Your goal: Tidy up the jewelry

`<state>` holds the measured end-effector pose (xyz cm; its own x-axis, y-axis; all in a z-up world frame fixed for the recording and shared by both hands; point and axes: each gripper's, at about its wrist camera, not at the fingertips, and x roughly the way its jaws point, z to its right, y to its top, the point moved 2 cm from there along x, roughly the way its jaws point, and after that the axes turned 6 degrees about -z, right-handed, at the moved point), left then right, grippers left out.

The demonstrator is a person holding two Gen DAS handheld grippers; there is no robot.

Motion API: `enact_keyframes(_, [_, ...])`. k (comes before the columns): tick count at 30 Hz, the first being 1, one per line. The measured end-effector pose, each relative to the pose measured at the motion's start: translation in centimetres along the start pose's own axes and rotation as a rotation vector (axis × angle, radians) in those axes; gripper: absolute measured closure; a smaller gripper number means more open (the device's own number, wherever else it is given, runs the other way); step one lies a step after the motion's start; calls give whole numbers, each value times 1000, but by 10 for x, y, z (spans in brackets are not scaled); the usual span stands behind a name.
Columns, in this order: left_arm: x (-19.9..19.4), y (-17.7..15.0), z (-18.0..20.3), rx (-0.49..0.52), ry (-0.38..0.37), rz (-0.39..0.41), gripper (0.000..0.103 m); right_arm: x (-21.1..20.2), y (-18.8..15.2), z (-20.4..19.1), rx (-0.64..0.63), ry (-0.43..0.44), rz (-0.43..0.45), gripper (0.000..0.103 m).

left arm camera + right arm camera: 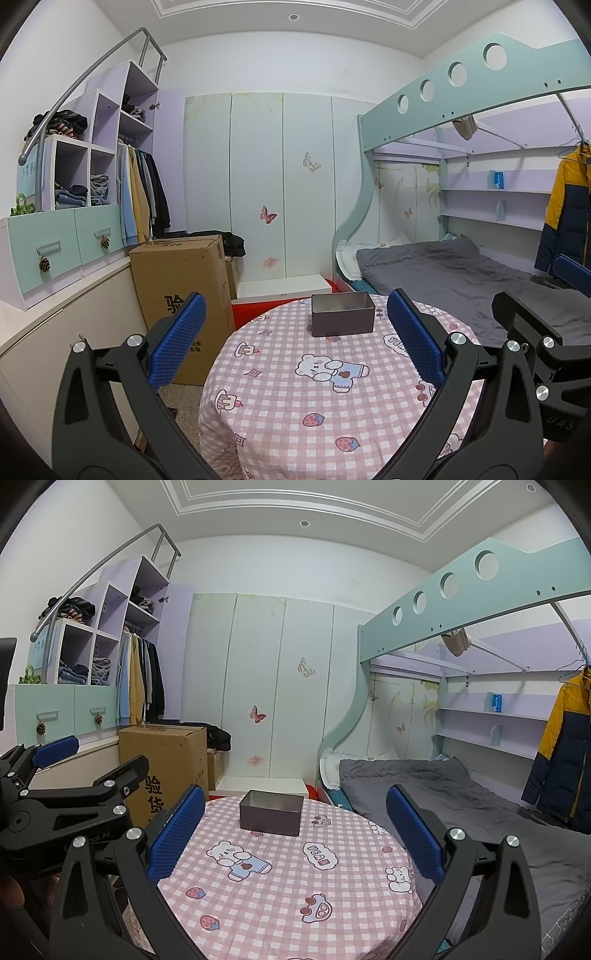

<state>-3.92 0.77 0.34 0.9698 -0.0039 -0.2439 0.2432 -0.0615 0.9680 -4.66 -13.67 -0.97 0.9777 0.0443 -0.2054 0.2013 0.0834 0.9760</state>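
Seemingly nothing is organized yet. From the left wrist, my left gripper [295, 332] stands wide and empty; the grey tin box [341, 314] sits at the table's [280, 417] far edge. From the right wrist, my right gripper [295, 827] likewise gapes, empty. No jewelry shows; the box's interior is largely hidden.

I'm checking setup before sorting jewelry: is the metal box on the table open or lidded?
Open. The metal box on the table stands upright with no lid; its inner walls show. Whether anything lies inside, cannot tell.

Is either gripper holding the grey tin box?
No; the grey tin box sits alone on the checked tablecloth, beyond both open grippers.
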Motion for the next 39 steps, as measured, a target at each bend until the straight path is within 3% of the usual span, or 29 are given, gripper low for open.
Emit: enact_keyframes(39, [15, -6, -3, 1, 12, -20, 7, 14, -6, 1, -1, -8, -25, 8])
